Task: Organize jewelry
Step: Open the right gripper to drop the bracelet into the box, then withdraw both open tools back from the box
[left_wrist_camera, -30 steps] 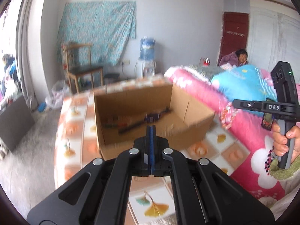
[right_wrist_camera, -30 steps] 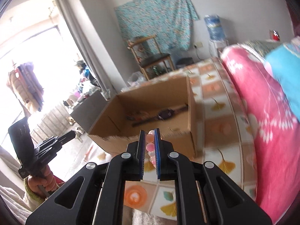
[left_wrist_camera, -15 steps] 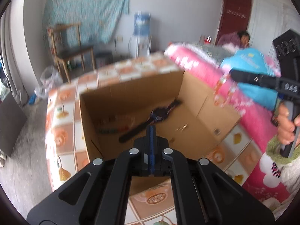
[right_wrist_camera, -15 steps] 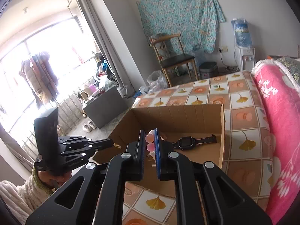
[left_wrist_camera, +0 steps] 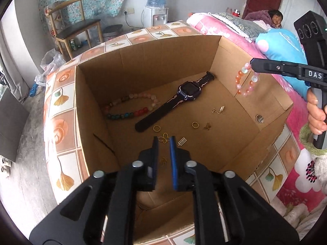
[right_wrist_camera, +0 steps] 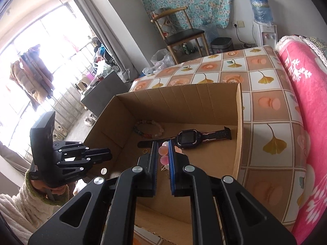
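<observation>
Bed: a mattress under a tiled orange-and-white ginkgo-print cover (left_wrist_camera: 61,100) carries everything; a pink flowered quilt (right_wrist_camera: 302,94) lies along its right side.
Box: an open brown cardboard box (left_wrist_camera: 143,61) sits on the cover, its flaps folded out.
Watch: a black and purple smartwatch with a long strap (left_wrist_camera: 188,90) lies diagonally on the box floor, toward the far right.
Long strand: a string of mixed coloured stone beads (left_wrist_camera: 130,107) lies in a loop at the far left, just beside the watch strap.
Bracelet: a pink, orange and clear bead bracelet (left_wrist_camera: 246,79) hangs from the right claw (right_wrist_camera: 163,151), which is closed on its beads, above the right side of the box.
Small pieces: gold rings, a gold butterfly charm (left_wrist_camera: 164,139) and tiny gold charms lie scattered on the near floor.
Left claw: the left claw (left_wrist_camera: 164,143) has just been opening; nothing is between its pads, and it hangs over the butterfly charm.
Risk: the bracelet may roll out of that narrow pinch and land on the loose gold pieces, scattering or tangling them; the left claw could push a flat charm aside instead of lifting it.
</observation>
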### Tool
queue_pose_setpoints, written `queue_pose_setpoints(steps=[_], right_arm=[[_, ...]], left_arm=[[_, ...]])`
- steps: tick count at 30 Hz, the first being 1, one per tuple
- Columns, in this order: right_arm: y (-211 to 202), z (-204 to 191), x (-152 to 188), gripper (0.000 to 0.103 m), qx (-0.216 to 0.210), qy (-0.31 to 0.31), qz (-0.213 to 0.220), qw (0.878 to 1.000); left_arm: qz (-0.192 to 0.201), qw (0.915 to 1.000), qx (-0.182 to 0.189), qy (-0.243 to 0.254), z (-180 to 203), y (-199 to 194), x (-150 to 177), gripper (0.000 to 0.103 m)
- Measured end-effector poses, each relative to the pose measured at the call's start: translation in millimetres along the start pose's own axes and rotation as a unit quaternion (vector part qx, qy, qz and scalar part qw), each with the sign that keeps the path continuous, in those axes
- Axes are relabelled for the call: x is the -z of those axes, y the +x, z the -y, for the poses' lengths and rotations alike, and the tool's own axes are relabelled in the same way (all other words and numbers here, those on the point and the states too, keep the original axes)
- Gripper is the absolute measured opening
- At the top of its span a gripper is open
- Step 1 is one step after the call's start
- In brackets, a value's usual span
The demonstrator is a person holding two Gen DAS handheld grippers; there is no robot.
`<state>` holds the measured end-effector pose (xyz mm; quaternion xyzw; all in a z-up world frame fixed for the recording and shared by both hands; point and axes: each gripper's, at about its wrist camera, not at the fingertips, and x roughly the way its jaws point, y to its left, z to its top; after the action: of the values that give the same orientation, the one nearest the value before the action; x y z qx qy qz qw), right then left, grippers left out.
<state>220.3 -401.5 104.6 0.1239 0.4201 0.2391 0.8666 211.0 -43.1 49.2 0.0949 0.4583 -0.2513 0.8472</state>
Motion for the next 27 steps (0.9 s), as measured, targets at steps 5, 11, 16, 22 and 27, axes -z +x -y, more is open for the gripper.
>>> queue_pose_setpoints(steps=[5, 11, 16, 22, 27], right_arm=[[6.7, 2.5, 0.4, 0.01, -0.011, 0.009, -0.032, 0.999], [22.9, -1.0, 7.2, 0.01, 0.011, -0.001, -0.109, 0.994], [13.4, -13.0, 10.0, 0.011, 0.095, -0.036, -0.11, 0.989], [-6.7, -36.9, 11.6, 0.011, 0.146, -0.084, -0.07, 0.983], [-26.2, -49.0, 12.7, 0.011, 0.159, -0.086, -0.044, 0.983]], left_arm=[[0.023, 0.9997, 0.001, -0.007, 0.4, -10.6, 1.9, 0.025], [0.061, 0.9979, 0.011, -0.017, 1.9, -31.2, 10.1, 0.035], [0.077, 0.9969, 0.008, -0.016, 3.8, -45.2, 19.7, 0.044], [0.09, 0.9957, 0.007, -0.019, 7.4, -57.6, 28.9, 0.053], [0.105, 0.9942, -0.002, -0.025, 11.7, -69.5, 39.0, 0.06]])
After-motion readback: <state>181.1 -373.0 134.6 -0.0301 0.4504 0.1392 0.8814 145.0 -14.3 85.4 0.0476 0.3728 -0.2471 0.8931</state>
